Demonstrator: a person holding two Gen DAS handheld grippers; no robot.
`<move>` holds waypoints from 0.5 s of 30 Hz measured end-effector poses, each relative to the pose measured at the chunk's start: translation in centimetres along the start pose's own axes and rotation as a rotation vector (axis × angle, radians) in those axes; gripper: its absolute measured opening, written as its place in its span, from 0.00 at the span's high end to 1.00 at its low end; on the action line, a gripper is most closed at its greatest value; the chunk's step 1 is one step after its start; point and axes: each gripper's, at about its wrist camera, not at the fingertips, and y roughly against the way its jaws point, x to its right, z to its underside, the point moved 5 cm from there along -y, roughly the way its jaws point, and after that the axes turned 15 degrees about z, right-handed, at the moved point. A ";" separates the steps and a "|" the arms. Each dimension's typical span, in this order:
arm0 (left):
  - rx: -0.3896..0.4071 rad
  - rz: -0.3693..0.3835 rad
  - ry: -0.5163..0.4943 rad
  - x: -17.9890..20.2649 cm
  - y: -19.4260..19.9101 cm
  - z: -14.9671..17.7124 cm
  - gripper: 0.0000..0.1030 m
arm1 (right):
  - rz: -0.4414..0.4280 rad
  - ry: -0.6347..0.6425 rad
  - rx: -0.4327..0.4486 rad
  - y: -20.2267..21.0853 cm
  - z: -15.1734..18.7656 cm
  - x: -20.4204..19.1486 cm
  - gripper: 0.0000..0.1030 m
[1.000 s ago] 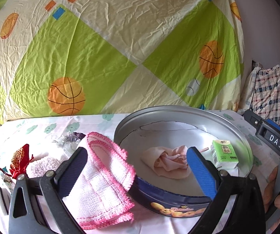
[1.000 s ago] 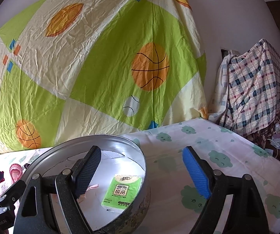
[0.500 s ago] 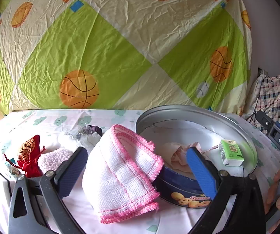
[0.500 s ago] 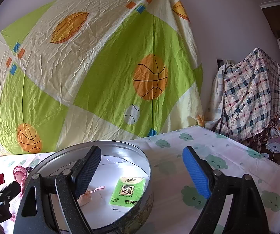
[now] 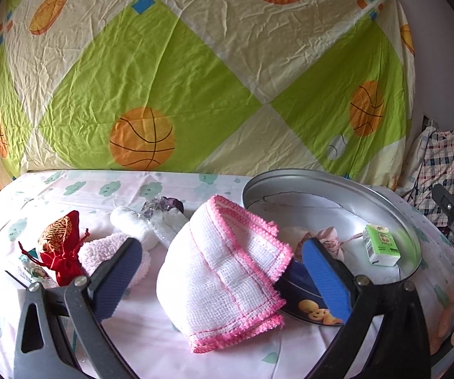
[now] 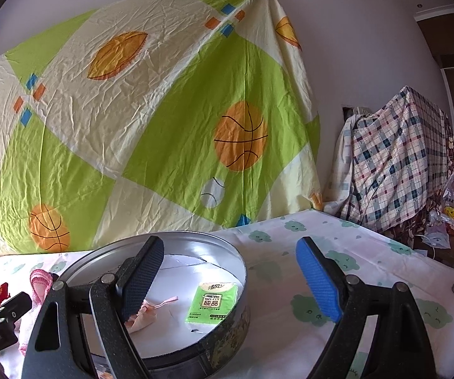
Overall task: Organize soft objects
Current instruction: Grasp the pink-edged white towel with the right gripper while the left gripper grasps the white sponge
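A white cloth with pink trim point(image 5: 223, 271) lies folded on the table, its right edge draped over the rim of a round cookie tin point(image 5: 328, 186). The tin point(image 6: 227, 252) holds a green tissue pack point(image 5: 382, 244) and a pale pink pouch point(image 5: 328, 240); both also show in the right wrist view, the pack point(image 6: 212, 303) and the pouch point(image 6: 144, 315). My left gripper point(image 5: 220, 271) is open, with the cloth between its fingers. My right gripper point(image 6: 230, 281) is open and empty above the tin's right rim.
A red drawstring pouch point(image 5: 58, 249), a fluffy pink item point(image 5: 113, 255), a white fluffy item point(image 5: 132, 221) and a clear crinkled bag point(image 5: 163, 211) lie at the table's left. A patterned sheet point(image 5: 195, 79) hangs behind. A plaid-covered pile point(image 6: 394, 161) stands at the right.
The left wrist view has drawn back and swung left, so the cloth sits centred between its fingers and more of the left-side items show. The right gripper has risen slightly.
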 end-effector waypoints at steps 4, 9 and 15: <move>0.003 -0.001 0.005 -0.6 0.4 0.1 0.00 | -0.006 0.023 0.022 1.3 0.1 -0.8 0.15; 0.004 -0.005 0.016 -1.5 0.8 0.1 0.00 | -0.038 0.028 0.023 2.6 0.5 -1.9 0.15; 0.006 -0.023 0.029 -3.1 1.6 0.2 0.00 | -0.109 0.053 0.006 4.5 1.2 -4.3 0.15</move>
